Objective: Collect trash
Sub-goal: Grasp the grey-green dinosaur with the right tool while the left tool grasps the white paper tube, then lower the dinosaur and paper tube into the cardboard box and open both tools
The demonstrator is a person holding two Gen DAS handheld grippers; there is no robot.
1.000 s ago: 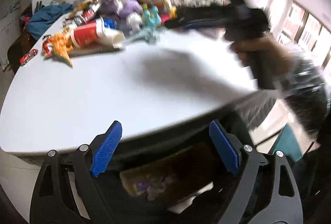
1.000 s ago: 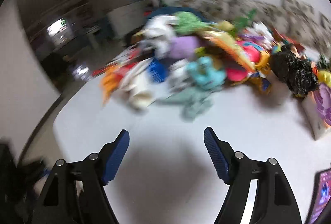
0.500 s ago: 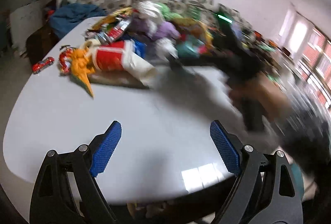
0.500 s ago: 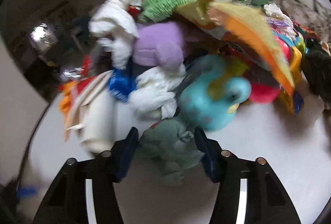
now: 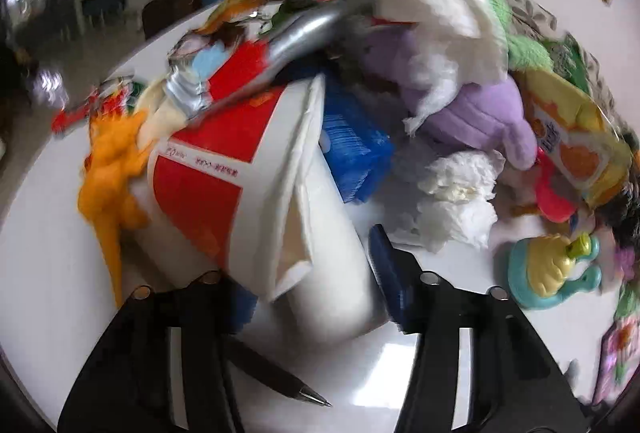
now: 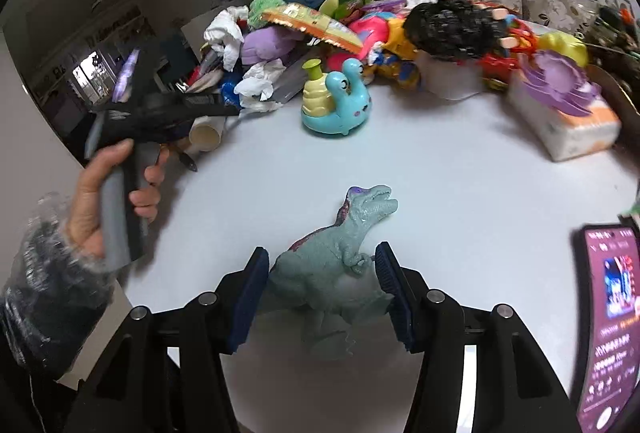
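The left gripper (image 5: 312,273) has swung in and is closing round the crumpled red-and-white paper cup (image 5: 256,193) on the white table (image 6: 440,161) — first trash nearly caught — while the right gripper (image 6: 320,293), half-open, has drawn back clamping a grey-green plastic dinosaur (image 6: 340,261).

We see a shiny smooth white table (image 6: 460,169), a crushed paper cup (image 5: 256,193), crumpled soft tissue (image 5: 460,201), and a bumpy plastic dinosaur (image 6: 340,265).
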